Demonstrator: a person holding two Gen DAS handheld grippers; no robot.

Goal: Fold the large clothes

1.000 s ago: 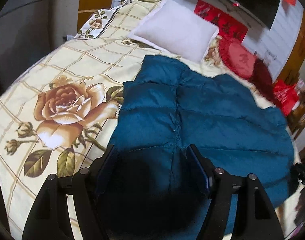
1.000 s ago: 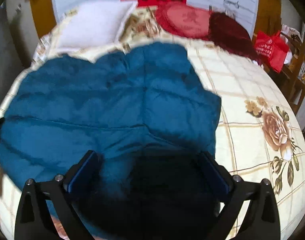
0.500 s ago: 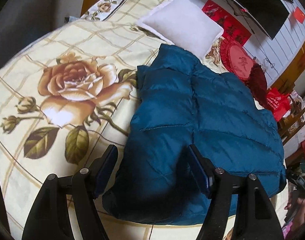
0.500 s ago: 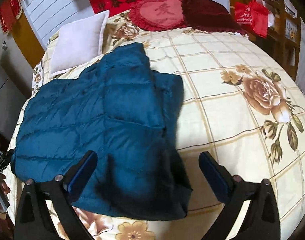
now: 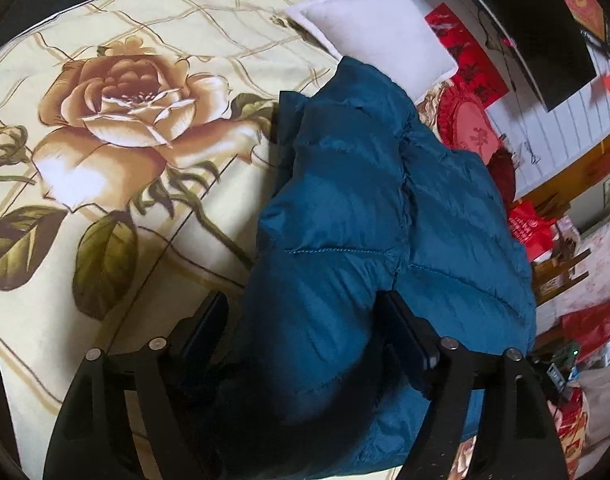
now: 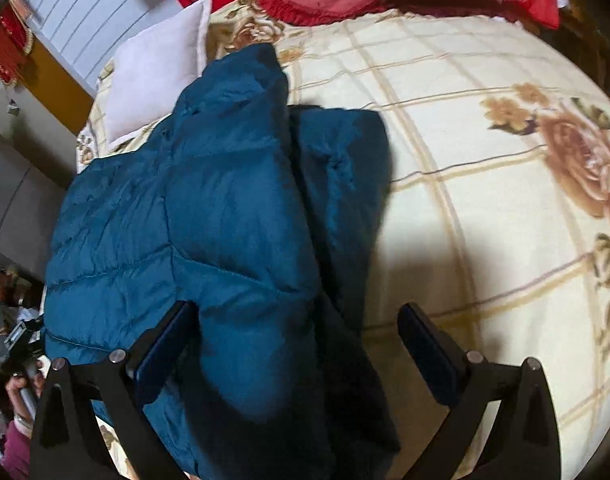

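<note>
Teal puffer jacket (image 5: 385, 208) on the rose-print bedspread (image 5: 153, 64).
I see both left tongs (image 5: 305, 332) and right tongs (image 6: 297, 340) spread wide, released, jacket fabric between their fingers.

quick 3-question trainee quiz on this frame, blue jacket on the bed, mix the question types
1. True or false: the blue jacket lies flat in a single layer on the bedspread.
2. Multiple choice: between the left gripper fingers sits A) bare bedspread B) jacket fabric C) the white pillow.
3. Fill in: in the right wrist view, the right gripper is ____ (open/shut).

Key: 1 false, one side is doubled over the rest. 2 B. 3 open, fingers wide apart with jacket fabric between them.
</note>
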